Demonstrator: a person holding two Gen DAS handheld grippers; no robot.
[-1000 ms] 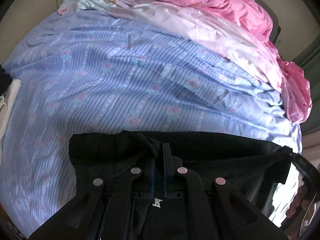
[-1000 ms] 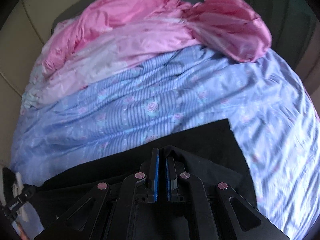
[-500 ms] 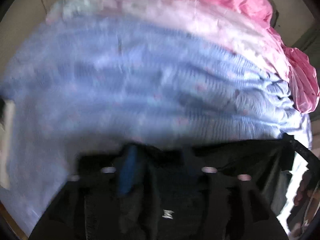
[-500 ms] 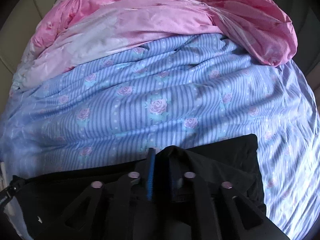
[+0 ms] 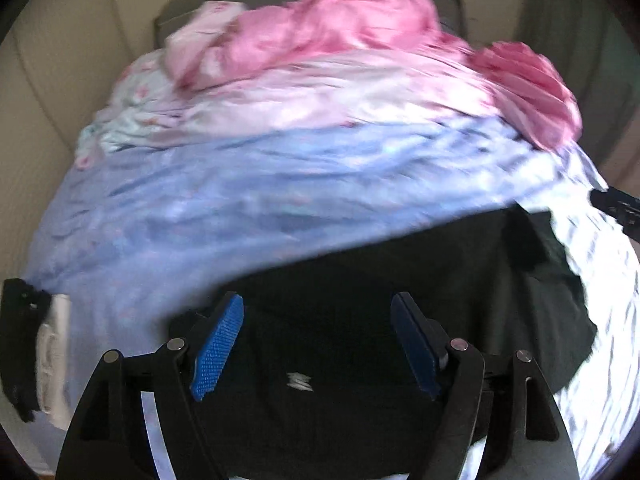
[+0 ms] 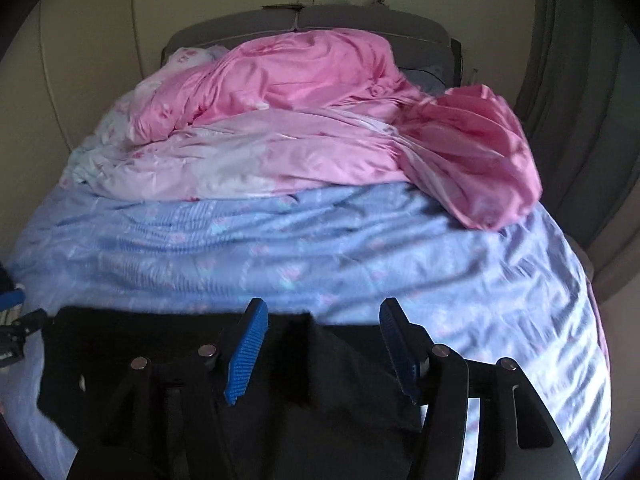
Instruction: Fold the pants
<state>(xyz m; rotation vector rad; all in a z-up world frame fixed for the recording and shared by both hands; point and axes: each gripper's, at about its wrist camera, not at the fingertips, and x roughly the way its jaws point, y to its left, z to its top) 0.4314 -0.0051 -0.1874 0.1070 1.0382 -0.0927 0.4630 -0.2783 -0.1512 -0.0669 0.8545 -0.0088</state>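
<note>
Left wrist view: The left gripper (image 5: 318,344) has its jaws spread wide, with nothing between the blue pads (image 5: 218,346). The black pants (image 5: 400,288) lie flat on the blue striped bedsheet (image 5: 240,200), directly below and ahead of the gripper, filling the frame from 6 o'clock out to 3 o'clock. A small white mark on the fabric is visible between the fingers. A pink duvet (image 5: 340,40) is bunched at 12 o'clock, well apart from the pants. A black part, probably of the right gripper, enters at 3 o'clock. The view is motion-blurred.

Right wrist view: The right gripper (image 6: 322,350) is likewise spread wide, and grips nothing. The pants (image 6: 140,336) lie on the bedsheet (image 6: 320,248) under the gripper, extending from 6 o'clock to 9 o'clock; their far edge runs straight across just beyond the fingertips. The duvet (image 6: 320,92) is heaped from 11 to 2 o'clock against a grey headboard (image 6: 360,20). Part of the left gripper shows at 9 o'clock, near the pants' edge.
</note>
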